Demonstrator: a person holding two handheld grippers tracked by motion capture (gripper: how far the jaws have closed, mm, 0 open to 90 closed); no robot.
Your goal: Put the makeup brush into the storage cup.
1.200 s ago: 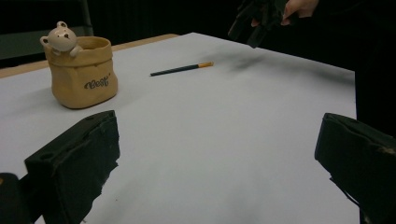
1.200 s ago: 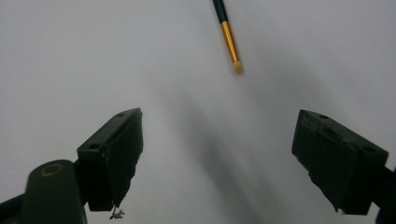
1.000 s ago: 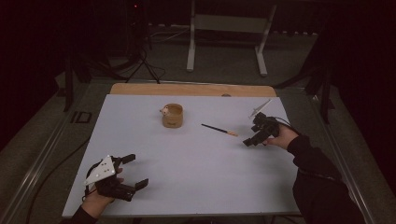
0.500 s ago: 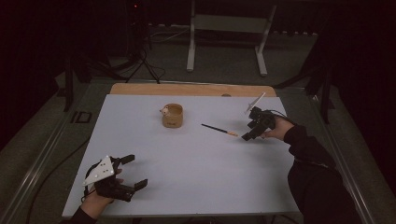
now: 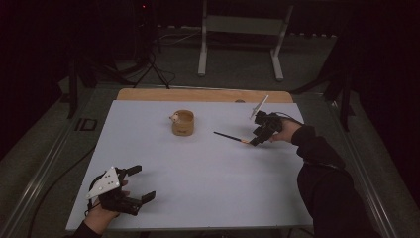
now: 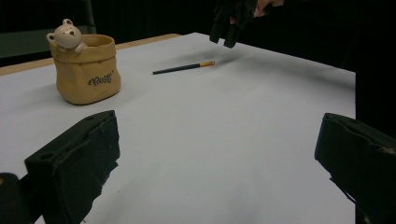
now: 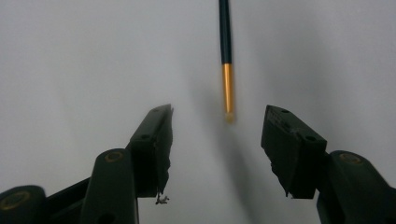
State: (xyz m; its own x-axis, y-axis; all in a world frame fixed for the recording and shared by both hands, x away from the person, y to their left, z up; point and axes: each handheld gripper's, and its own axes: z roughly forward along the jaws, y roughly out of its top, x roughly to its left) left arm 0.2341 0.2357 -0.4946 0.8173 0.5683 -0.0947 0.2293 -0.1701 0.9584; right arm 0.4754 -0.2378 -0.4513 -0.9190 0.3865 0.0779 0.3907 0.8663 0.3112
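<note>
The right gripper (image 5: 253, 141) is hovering at the orange end of a dark pencil (image 5: 231, 137) that is lying flat on the pale worktop (image 5: 198, 188), right of the middle. In the right gripper view the jaws have just been closing and are standing about half apart, with the pencil (image 7: 226, 51) running away from them; its orange tip is sitting just ahead of the gap, not yet between the pads, and nothing is being pressed. The far end of the pencil is cut off by the top edge of that view, and the tip itself is blurred, so whether it carries an eraser or a point is hard to tell.

The left gripper (image 5: 136, 183) is resting near the front left corner of the worktop, jaws spread wide and holding nothing. Its own view is showing only parts of the two jaws, both cropped by the frame.

A tan sack-shaped cup (image 5: 183, 123) with a small bear figure on its rim is standing upright left of the pencil, well apart from it. The room beyond the worktop is too dark to read.
</note>
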